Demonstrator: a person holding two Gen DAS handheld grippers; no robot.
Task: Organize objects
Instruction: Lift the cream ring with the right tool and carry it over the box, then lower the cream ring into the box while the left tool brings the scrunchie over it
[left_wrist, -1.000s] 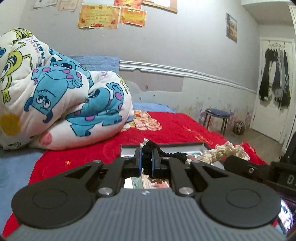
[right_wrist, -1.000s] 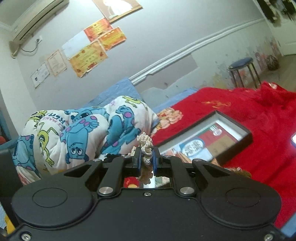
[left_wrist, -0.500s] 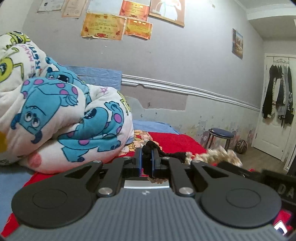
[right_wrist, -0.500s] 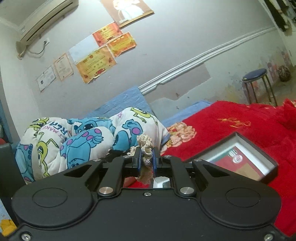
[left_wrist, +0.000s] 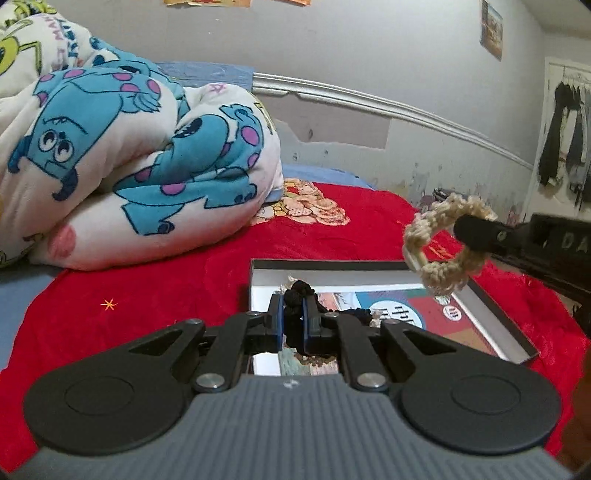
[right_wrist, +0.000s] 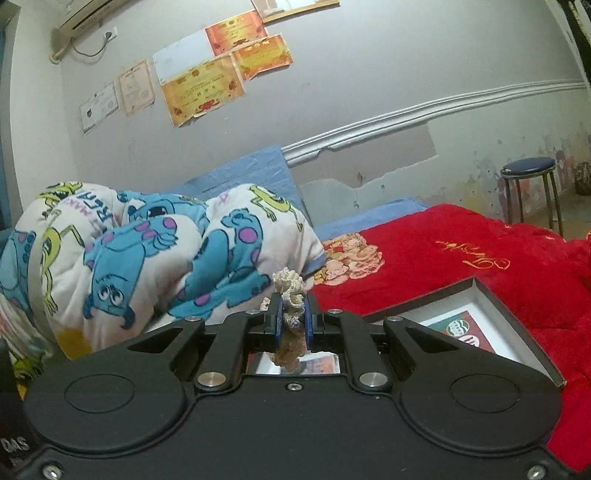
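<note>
My left gripper is shut on a black hair scrunchie and holds it over the near end of a shallow black-rimmed box lying on the red blanket. My right gripper is shut on a cream crocheted scrunchie. In the left wrist view that cream scrunchie hangs as a ring from the right gripper's finger, above the box's far right side. The box shows in the right wrist view at lower right, with a printed card inside.
A rolled cartoon-monster quilt lies at the left on the bed. The red blanket covers the bed around the box. A blue-seated stool stands by the wall at the right. Clothes hang on a door.
Both grippers have tilted down, bringing the box back into view. The right gripper with the cream scrunchie now hangs above the box's right side. Both stay shut on their scrunchies.
</note>
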